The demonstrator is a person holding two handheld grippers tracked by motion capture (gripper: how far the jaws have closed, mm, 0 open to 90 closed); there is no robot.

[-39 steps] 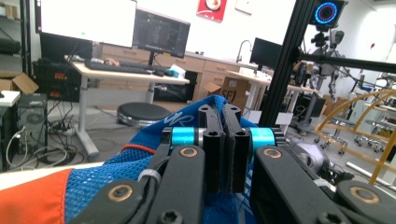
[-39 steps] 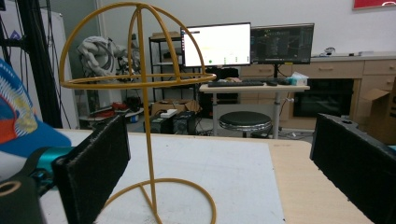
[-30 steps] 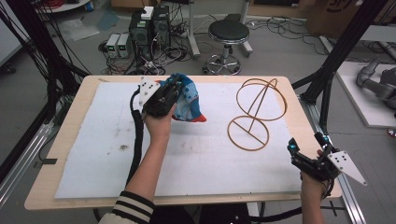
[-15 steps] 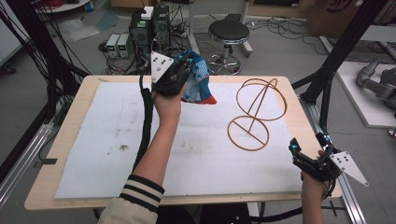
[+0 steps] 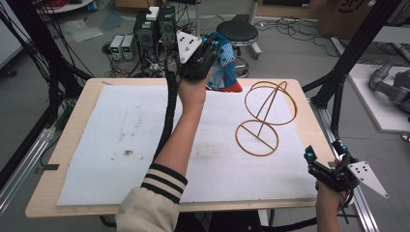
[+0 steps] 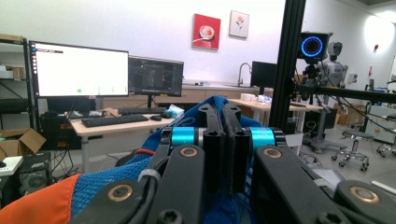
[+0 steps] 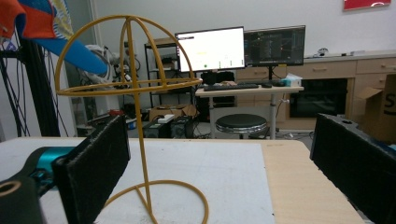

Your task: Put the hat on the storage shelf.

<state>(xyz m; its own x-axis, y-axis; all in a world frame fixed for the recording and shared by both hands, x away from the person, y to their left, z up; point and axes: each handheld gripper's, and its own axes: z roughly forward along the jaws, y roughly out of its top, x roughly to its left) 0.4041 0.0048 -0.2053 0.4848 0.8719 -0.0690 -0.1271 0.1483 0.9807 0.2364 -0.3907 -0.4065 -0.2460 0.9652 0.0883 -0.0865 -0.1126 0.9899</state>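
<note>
Left gripper (image 5: 209, 48) clenched on blue-and-orange cap (image 5: 223, 67), held up behind the wire stand (image 5: 263, 116). Right gripper (image 5: 325, 159) released, jaws apart, in front of the stand.

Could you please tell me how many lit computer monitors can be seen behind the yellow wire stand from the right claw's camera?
2. A white-screened monitor is just right of the yellow wire stand; a dark-screened monitor sits beside it, further right. Others may be hidden.

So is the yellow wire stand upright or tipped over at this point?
Upright. The wire stand rests on its round base ring on the white mat; in the right gripper view its stem rises straight to the dome.
</note>
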